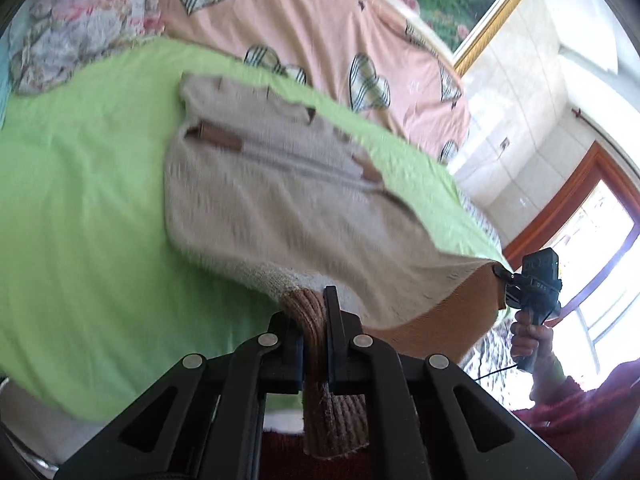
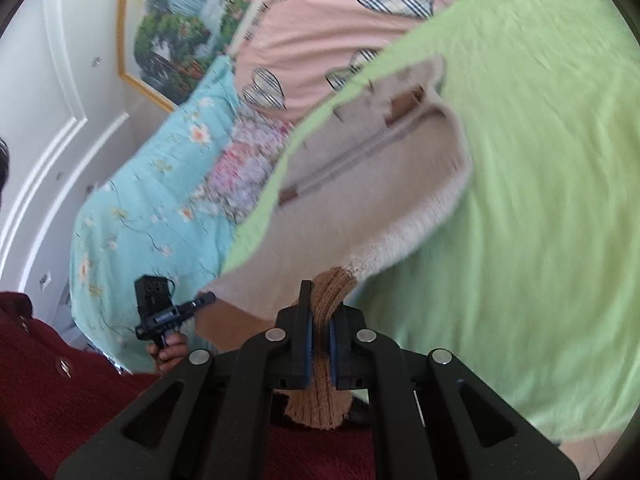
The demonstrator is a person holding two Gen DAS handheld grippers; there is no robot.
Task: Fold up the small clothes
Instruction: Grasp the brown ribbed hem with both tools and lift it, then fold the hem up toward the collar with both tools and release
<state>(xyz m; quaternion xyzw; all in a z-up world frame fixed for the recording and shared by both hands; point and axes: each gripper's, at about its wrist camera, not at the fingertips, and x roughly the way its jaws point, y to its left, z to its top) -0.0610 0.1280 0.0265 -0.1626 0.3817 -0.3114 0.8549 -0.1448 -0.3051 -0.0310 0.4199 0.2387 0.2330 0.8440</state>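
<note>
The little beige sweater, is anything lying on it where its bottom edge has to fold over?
Nothing visible. The beige sweater lies spread on the green blanket with its top bare. The left gripper and right gripper each pinch its brown ribbed hem, lifted at the near edge.

Open lime-green bed cover (image 1: 80,208) lies flat and bare on both sides of the beige knitted zip-up cardigan (image 1: 260,184), leaving grippers room to pass; toward the headboard, a pink duvet with plaid hearts (image 1: 312,28) and a crumpled floral quilt (image 2: 160,200) block the way
</note>
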